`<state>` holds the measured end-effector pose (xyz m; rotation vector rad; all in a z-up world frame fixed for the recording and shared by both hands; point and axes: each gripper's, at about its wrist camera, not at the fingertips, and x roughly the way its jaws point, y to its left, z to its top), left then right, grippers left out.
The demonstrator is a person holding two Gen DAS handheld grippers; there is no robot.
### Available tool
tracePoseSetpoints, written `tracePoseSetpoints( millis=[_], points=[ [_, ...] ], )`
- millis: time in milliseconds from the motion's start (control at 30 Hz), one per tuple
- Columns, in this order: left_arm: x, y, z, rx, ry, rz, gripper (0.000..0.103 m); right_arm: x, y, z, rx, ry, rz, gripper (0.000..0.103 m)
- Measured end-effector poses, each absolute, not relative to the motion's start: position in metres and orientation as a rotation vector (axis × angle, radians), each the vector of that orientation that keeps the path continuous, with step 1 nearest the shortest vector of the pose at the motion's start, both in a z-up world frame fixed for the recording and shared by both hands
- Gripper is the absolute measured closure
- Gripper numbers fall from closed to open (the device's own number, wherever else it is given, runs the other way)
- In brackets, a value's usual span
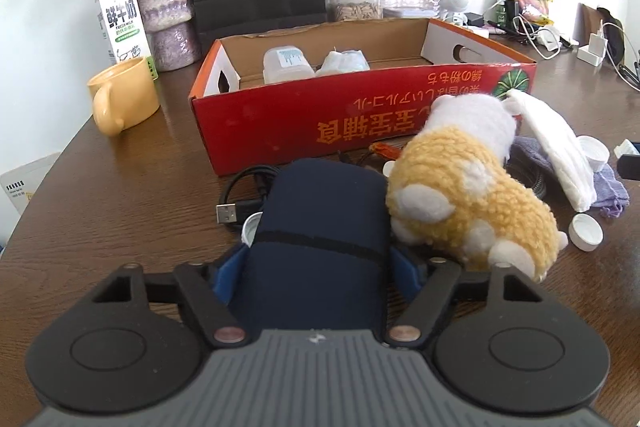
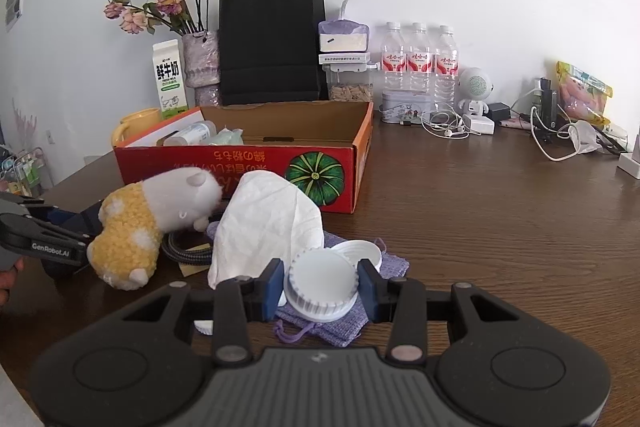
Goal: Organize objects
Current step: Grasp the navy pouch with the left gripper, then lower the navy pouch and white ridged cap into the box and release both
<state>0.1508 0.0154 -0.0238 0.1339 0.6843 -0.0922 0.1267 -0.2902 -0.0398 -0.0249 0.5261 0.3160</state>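
Observation:
My left gripper (image 1: 316,267) is shut on a dark navy soft case (image 1: 324,211) lying on the wooden table, its blue pads (image 1: 228,269) pressed against both sides. A yellow-and-white plush toy (image 1: 460,195) lies against the case's right side. Behind them stands an open red cardboard box (image 1: 304,119) holding a clear plastic bottle (image 1: 286,63) and a crumpled clear item (image 1: 346,61). In the right wrist view, my right gripper (image 2: 321,283) is shut on a white ribbed lid (image 2: 320,267) over a purple knitted cloth (image 2: 344,323). A white tissue (image 2: 268,223) lies between the lid and the plush toy (image 2: 136,227).
A black USB cable (image 1: 240,203) and loose white lids (image 1: 586,231) lie around the case. A yellow mug (image 1: 124,95), milk carton (image 1: 120,19), flower vase (image 1: 168,11) and black paper bag (image 2: 272,43) stand behind the box. Water bottles (image 2: 418,63), chargers and cables line the back right.

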Motion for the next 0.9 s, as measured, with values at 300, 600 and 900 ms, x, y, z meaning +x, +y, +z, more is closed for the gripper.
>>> tracePoseSetpoints(
  millis=[300, 600, 900],
  points=[
    [0.134, 0.018, -0.019, 0.11, 0.634, -0.064, 0.037, 0.125, -0.286, -0.038, -0.03, 0.521, 0.324, 0.064],
    [0.12, 0.025, 0.013, 0.055, 0.533, -0.007, 0.037, 0.126, -0.28, -0.033, -0.035, 0.504, 0.34, 0.064],
    [0.13, 0.014, 0.046, 0.0, 0.45, -0.015, 0.037, 0.142, -0.256, -0.019, -0.033, 0.446, 0.39, 0.064]
  ],
)
